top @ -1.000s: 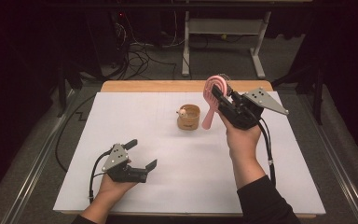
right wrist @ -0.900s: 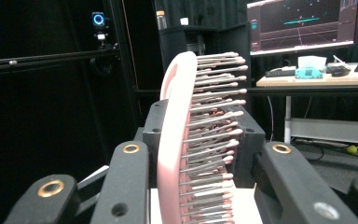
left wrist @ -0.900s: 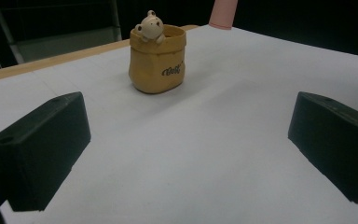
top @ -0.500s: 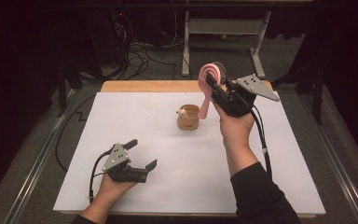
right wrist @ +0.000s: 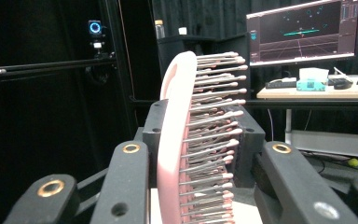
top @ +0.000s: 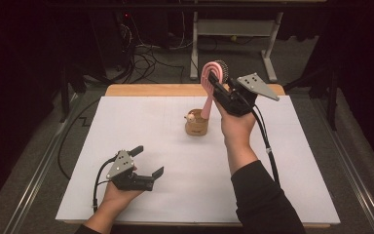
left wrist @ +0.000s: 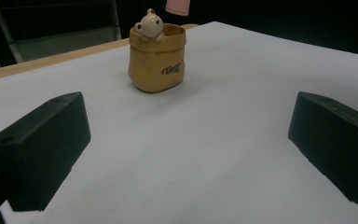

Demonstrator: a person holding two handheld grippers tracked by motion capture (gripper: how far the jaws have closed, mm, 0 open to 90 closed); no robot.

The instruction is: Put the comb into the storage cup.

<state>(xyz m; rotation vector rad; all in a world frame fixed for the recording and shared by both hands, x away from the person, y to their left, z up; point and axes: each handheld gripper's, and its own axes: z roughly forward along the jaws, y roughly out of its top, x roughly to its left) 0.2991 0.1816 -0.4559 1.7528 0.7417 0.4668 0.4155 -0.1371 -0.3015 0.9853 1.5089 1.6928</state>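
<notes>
A pink hairbrush (top: 208,95) stands nearly upright with its bristled head up, and my right gripper (top: 218,84) is shut on that head. From the right gripper view the brush (right wrist: 177,140) fills the gap between the jaws of the right gripper (right wrist: 203,135). The handle's lower end (left wrist: 178,5) hangs just above and behind a small tan cup with a bear figure (top: 196,123), also seen at centre top (left wrist: 157,60). My left gripper (top: 149,160) rests open on the white sheet at front left, its jaws (left wrist: 186,154) wide apart with nothing between them.
A white sheet (top: 141,122) covers the table, with a wooden edge (top: 146,90) at the back. Cables (top: 141,53) and a metal frame (top: 233,29) lie on the floor beyond. A desk with a monitor (right wrist: 303,30) stands far off.
My right gripper has lifted the hairbrush and carried it left and farther back, turning it more upright over the cup. The left gripper has stayed put.
</notes>
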